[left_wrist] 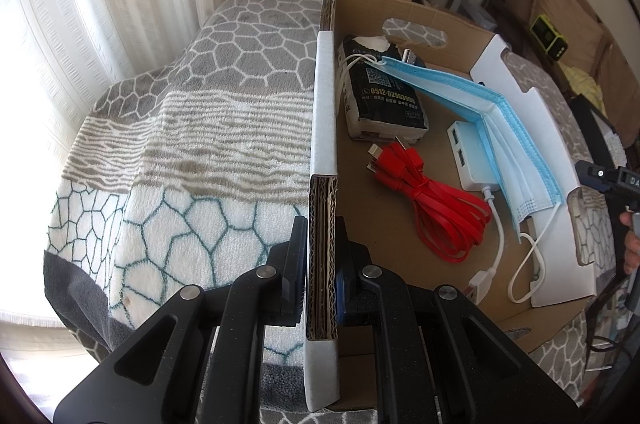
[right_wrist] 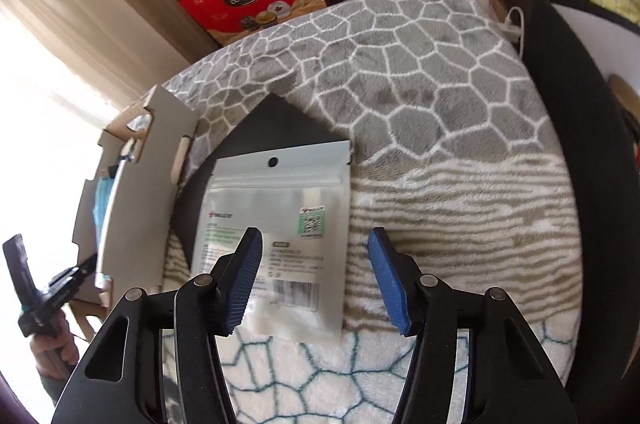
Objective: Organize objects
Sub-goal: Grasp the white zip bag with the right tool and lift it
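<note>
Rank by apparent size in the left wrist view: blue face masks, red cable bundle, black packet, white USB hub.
1. blue face masks
2. red cable bundle and black packet: look alike, so unranked
3. white USB hub, partly hidden under the masks

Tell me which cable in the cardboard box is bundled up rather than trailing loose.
The flat red cable, folded into a tied bundle mid-box. The thin white cable runs loose from the white USB hub along the cardboard box floor.
</note>
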